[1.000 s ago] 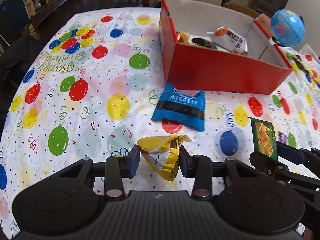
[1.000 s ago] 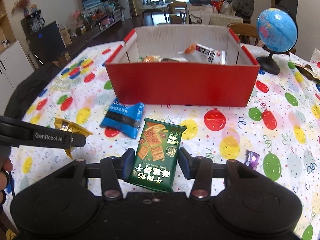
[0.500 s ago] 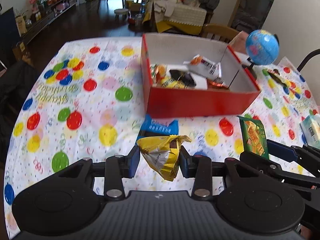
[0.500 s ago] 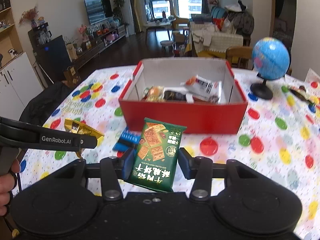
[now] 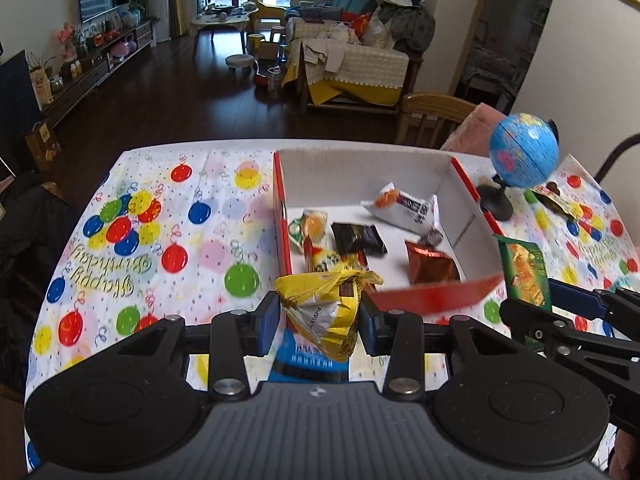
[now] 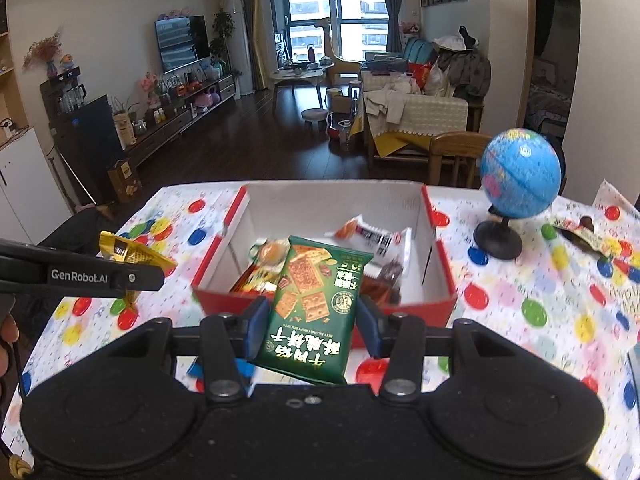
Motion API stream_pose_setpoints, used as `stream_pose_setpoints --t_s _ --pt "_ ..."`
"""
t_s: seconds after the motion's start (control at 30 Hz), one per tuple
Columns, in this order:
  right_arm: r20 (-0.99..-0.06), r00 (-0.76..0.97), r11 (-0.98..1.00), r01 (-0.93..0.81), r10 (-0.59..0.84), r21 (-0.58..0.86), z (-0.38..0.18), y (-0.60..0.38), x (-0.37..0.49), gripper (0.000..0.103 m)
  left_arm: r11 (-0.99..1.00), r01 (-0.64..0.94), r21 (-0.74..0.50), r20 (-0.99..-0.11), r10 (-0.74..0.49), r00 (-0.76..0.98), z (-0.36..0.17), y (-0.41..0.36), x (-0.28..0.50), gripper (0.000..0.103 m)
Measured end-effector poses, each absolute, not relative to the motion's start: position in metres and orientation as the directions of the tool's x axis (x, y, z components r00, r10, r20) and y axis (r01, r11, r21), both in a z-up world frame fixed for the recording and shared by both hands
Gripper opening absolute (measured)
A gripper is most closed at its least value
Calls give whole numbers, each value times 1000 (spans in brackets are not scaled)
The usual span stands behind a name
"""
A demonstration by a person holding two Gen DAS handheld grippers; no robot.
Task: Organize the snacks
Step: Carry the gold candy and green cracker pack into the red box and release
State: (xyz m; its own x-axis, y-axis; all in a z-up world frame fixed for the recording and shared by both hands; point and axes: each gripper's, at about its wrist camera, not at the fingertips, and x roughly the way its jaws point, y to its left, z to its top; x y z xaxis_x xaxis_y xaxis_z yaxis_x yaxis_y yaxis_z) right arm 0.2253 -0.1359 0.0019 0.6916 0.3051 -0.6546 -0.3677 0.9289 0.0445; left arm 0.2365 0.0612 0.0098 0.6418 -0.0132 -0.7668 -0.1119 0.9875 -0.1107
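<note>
Left wrist view, grip: the left gripper (image 5: 319,320) is clamped on a crumpled yellow packet (image 5: 326,308), pinched between both blue pads.
Left wrist view, target: the red box (image 5: 434,298) lies straight ahead and a little right of the packet; its near wall sits just beyond the fingertips.
Left wrist view, box contents: several snacks already lie on its white floor, with bare floor at the far end.
Left wrist view, leftover: a blue packet (image 5: 308,356) rests on the tablecloth (image 5: 168,240) beneath the gripper, outside the box.
Right wrist view, grip: the right gripper (image 6: 309,324) holds a green cracker packet (image 6: 314,308), its long axis pointing away toward the box.
Right wrist view, target: the box opening lies directly ahead, beyond the packet's far end.
Right wrist view, neighbour: the left gripper comes in from the left, its yellow packet still short of the box's left wall.
Nearer hand: the right one looks better lined up with the opening.
Coming move: likely a forward carry over the near wall.
</note>
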Motion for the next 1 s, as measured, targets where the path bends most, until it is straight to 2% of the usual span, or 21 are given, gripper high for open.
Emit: stream_pose_setpoints --t_s 0.3,1.0 --pt "-668 676 923 -382 311 43 -1 -138 282 46 991 -105 -82 -764 5 646 6 55 287 40" --pt "-758 591 921 -388 276 33 -69 -144 374 46 995 -101 -9 -838 48 543 -66 36 387 40"
